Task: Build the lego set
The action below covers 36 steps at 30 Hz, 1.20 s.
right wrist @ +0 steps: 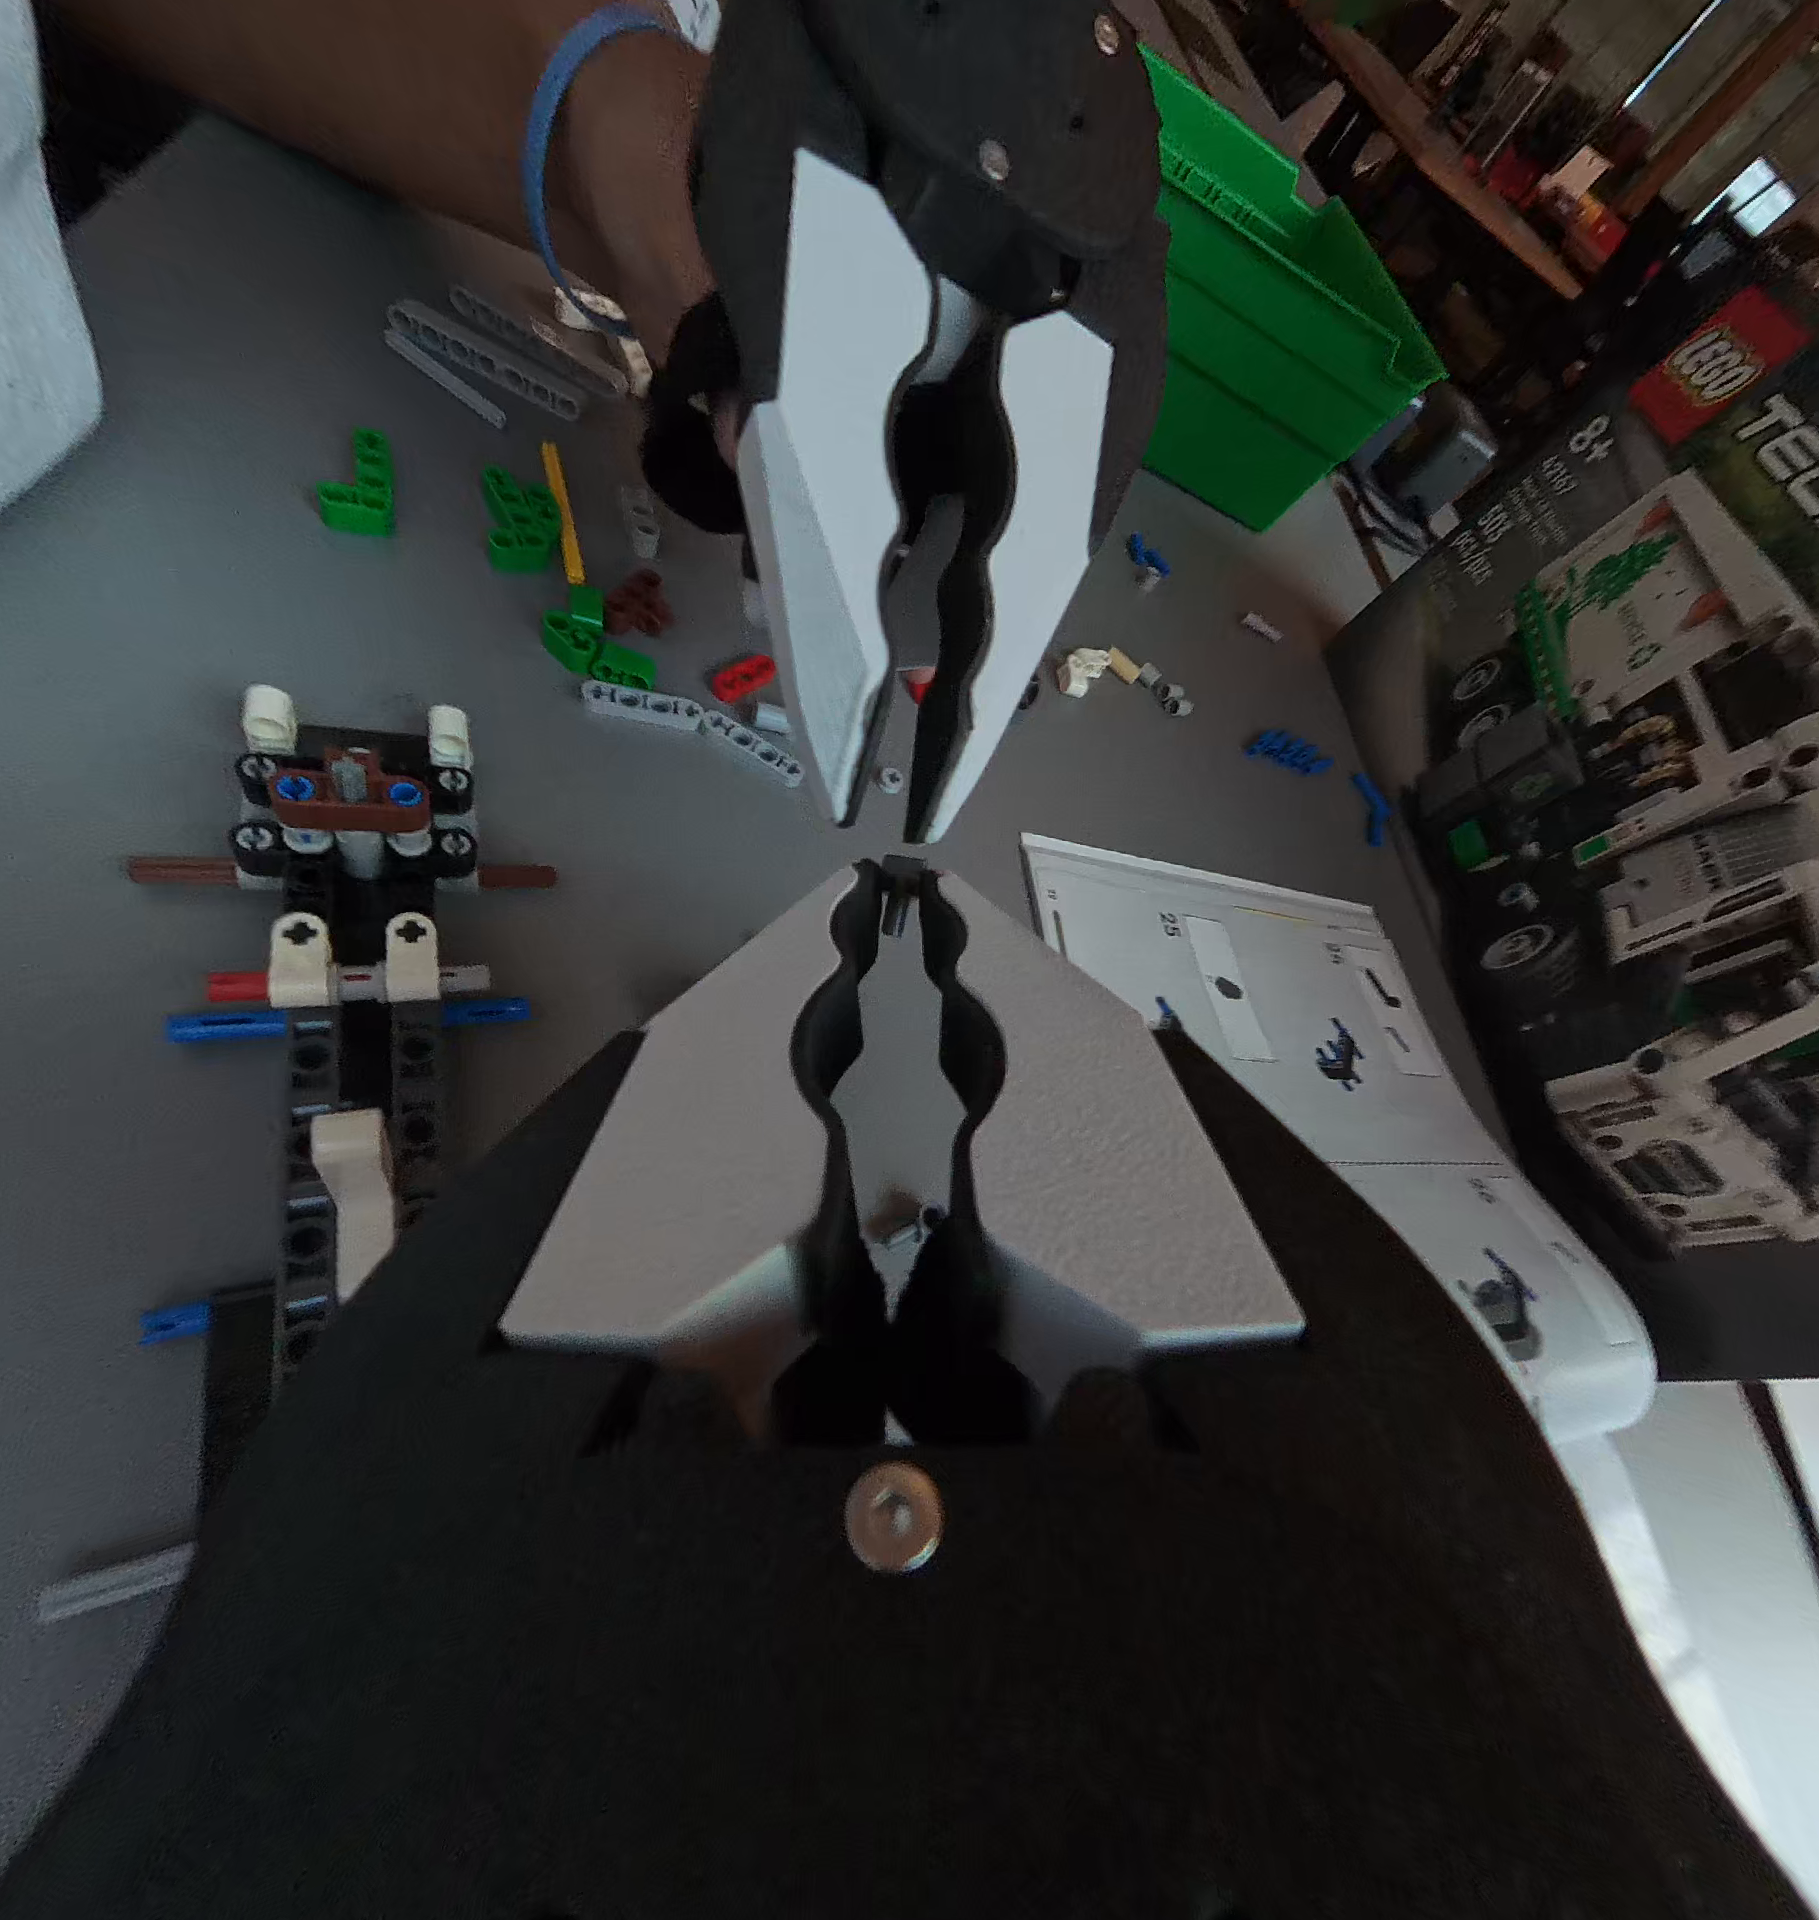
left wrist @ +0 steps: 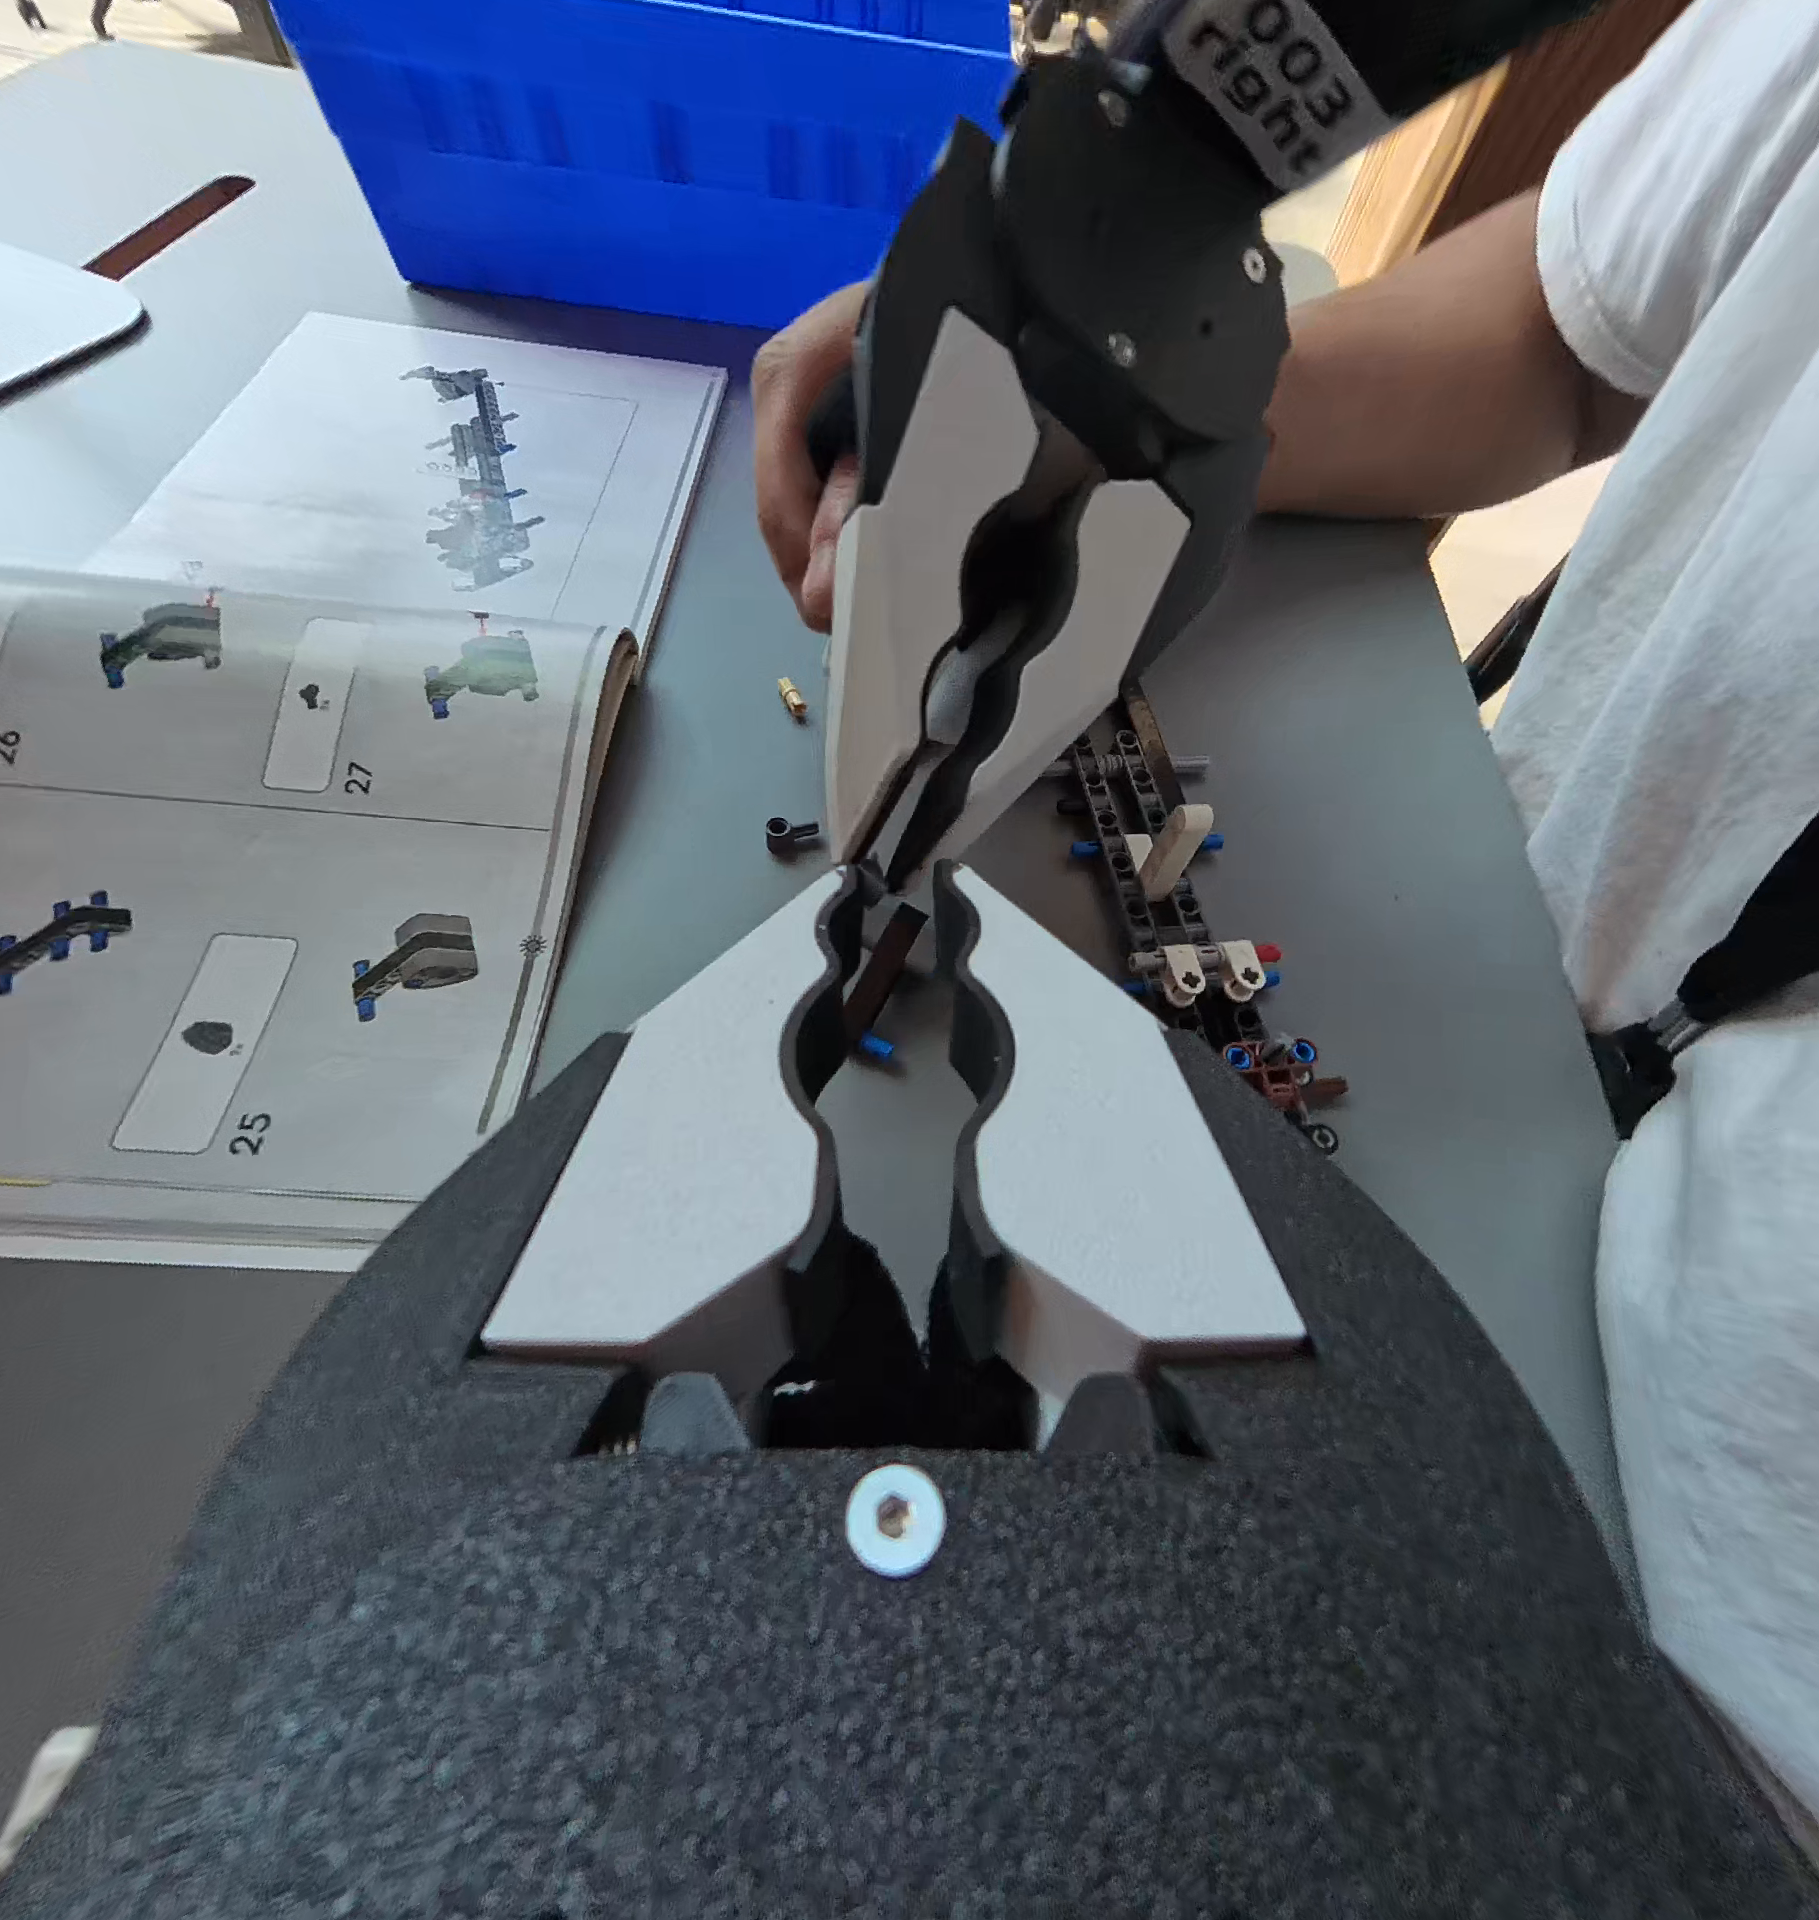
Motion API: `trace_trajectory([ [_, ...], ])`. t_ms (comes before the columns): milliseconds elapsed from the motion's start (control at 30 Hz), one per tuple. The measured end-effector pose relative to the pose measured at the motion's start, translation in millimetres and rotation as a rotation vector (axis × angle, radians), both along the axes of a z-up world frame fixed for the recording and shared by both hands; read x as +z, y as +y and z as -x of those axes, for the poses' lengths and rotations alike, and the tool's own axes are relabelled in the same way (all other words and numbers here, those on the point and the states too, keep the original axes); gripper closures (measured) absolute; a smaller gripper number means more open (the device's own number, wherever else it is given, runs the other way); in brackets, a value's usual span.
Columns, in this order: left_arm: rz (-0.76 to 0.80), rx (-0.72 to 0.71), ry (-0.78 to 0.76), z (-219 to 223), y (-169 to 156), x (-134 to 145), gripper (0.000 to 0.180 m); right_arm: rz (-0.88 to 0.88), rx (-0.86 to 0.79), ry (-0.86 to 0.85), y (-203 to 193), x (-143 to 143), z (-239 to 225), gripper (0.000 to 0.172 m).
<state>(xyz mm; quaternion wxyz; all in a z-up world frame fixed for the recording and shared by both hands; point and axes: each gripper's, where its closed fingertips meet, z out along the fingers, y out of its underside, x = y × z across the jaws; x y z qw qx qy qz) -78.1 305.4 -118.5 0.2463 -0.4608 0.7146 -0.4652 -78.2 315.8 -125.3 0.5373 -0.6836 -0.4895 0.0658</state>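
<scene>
Above grey table [left wrist: 1352, 727], grippers tip to tip: right gripper [right wrist: 897, 883] pinches small dark pin, axis along fingers; left gripper [left wrist: 889, 883] just opposite, jaws narrow, empty.

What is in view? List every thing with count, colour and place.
Table: one, grey, under everything.
Bins: two; blue at the far edge, green behind the left gripper.
Instruction booklet: one, white, open.
Printed box: one, dark, beside the booklet.
Part-built model: one, black, cream and brown.
Loose bricks: many; green, grey, red, blue; scattered.
Left gripper: open.
Right gripper: pinching a small dark grey piece.
</scene>
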Motion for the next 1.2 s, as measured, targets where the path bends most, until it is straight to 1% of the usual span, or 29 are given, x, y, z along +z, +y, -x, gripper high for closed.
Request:
trace_trajectory([
  [100,0.145,0.049,0.030,-3.6,4.7,5.5,0.166,-0.167,-0.040,-0.097,3.4,8.7,-3.2,0.166],
  [233,0.279,0.110,0.047,-9.4,10.8,8.2,0.166,-0.350,-0.080,-0.225,4.6,19.6,-3.9,0.166],
  [300,0.356,0.105,0.060,-10.4,9.1,10.4,0.166,-0.380,-0.094,-0.272,5.8,19.3,-4.7,0.166],
  [367,0.407,0.076,0.069,-9.4,3.4,12.3,0.170,-0.379,-0.066,-0.274,2.4,18.4,-0.1,0.166],
  [500,0.376,0.087,0.088,-9.5,3.4,6.4,0.174,-0.364,-0.061,-0.284,1.6,15.1,-1.0,0.166],
  [567,0.368,0.083,0.098,-8.4,3.6,5.6,0.175,-0.328,-0.070,-0.240,1.3,14.5,-0.4,0.165],
  [633,0.346,0.095,0.103,-7.6,6.6,3.2,0.175,-0.333,-0.090,-0.199,2.2,19.7,-2.0,0.154],
  [667,0.339,0.095,0.102,-6.7,7.7,2.6,0.175,-0.328,-0.092,-0.183,1.5,21.3,-2.8,0.153],
  [767,0.340,0.111,0.062,-5.5,14.3,9.4,0.175,-0.228,-0.067,-0.092,-3.0,21.7,-3.4,0.148],
  [833,0.333,0.110,-0.002,-4.2,17.2,19.8,0.175,-0.092,-0.038,0.015,-6.1,19.2,-3.9,0.149],
  [900,0.309,0.078,-0.080,-1.0,13.8,32.0,0.175,0.024,-0.024,0.197,-6.6,28.8,-4.5,0.151],
  [967,0.271,0.030,-0.159,3.5,6.1,43.4,0.175,0.148,0.039,0.381,-11.8,39.9,-2.5,0.152],
  [1033,0.233,-0.016,-0.203,7.1,-4.0,49.8,0.175,0.252,0.094,0.525,-15.5,48.7,-0.7,0.151],
  [1067,0.212,-0.032,-0.214,7.9,-8.5,50.9,0.175,0.290,0.124,0.566,-18.4,50.8,1.7,0.151],
  [1133,0.175,-0.055,-0.230,8.7,-16.3,51.3,0.175,0.311,0.161,0.595,-22.8,52.7,6.7,0.152],
  [1200,0.134,-0.069,-0.250,8.9,-22.0,50.2,0.175,0.311,0.188,0.606,-26.4,54.5,11.9,0.158],
])
